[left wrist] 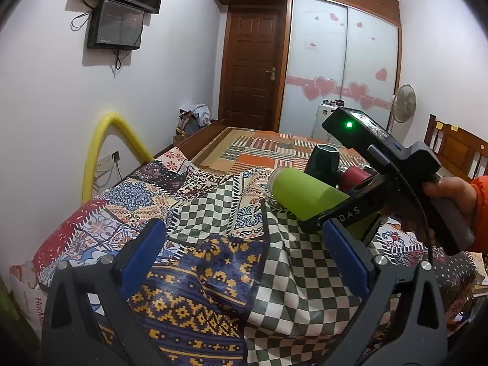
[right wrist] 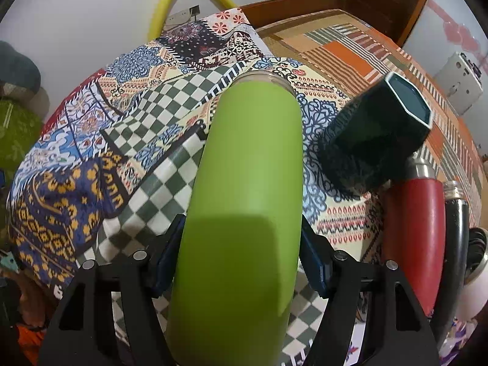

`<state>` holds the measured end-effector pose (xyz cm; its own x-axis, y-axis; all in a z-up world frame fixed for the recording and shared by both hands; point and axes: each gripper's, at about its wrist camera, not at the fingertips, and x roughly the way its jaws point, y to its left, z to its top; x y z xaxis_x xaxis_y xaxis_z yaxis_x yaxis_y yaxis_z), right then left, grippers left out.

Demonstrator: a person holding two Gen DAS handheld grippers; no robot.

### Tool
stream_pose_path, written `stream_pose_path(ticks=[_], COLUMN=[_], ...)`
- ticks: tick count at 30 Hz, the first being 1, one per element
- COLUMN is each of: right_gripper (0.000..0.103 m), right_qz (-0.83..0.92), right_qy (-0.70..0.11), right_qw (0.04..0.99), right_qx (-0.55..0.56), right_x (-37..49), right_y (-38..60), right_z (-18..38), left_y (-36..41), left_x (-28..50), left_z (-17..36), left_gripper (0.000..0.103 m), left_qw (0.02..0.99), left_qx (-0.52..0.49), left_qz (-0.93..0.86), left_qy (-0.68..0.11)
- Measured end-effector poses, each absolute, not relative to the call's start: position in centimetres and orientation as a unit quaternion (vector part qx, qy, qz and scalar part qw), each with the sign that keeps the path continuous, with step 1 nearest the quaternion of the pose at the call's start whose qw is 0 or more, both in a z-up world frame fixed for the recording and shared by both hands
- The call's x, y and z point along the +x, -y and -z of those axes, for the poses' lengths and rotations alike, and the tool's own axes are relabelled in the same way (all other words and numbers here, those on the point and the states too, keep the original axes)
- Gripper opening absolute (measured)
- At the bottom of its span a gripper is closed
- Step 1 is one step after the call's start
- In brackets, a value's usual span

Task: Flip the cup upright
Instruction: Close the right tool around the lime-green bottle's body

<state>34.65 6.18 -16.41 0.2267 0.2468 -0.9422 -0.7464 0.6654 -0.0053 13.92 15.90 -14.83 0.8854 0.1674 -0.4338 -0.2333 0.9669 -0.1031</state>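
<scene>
Two fingers (right wrist: 314, 262) clamp smooth matte green cup (right wrist: 244, 198) | left gripper (left wrist: 253, 253) spread, empty | patchwork cloth (left wrist: 213, 213)

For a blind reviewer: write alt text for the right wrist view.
The right gripper grips a lime-green cup lying lengthwise, its open rim pointing away over a patchwork cloth. Right of it lie a dark green hexagonal cup and a red bottle.

The green cup (right wrist: 241, 201) has a smooth, matt skin with a clear glassy rim. The patchwork cloth (left wrist: 195, 274) looks slick and faintly glossy. The dark green cup (right wrist: 378, 140) is shiny, the red bottle (right wrist: 414, 238) glossy with a metal neck. The right claw (right wrist: 241, 262) carries blue rubbery-looking pads (right wrist: 314, 262) on matt black plastic.
</scene>
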Motion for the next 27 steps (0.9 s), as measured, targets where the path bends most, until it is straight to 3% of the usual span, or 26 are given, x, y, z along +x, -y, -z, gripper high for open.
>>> stream_pose_path(ticks=[11,27], right_gripper=[0.062,0.062], right_qz=[-0.333,-0.323], right_qy=[-0.504,-0.485], right_qw=[0.764,0.786], right_qx=[-0.228,-0.209], right_x=[32.9,28.5], right_y=[-3.3,3.0], right_z=[13.0,13.3], left_y=[-14.7,-10.9], left_x=[13.4,13.0], left_z=[13.7,12.1], left_gripper=[0.103,0.103], left_qw=[0.971,0.976], left_qx=[-0.077,-0.057], left_qz=[-0.09,-0.059], left_qy=[-0.206,-0.203])
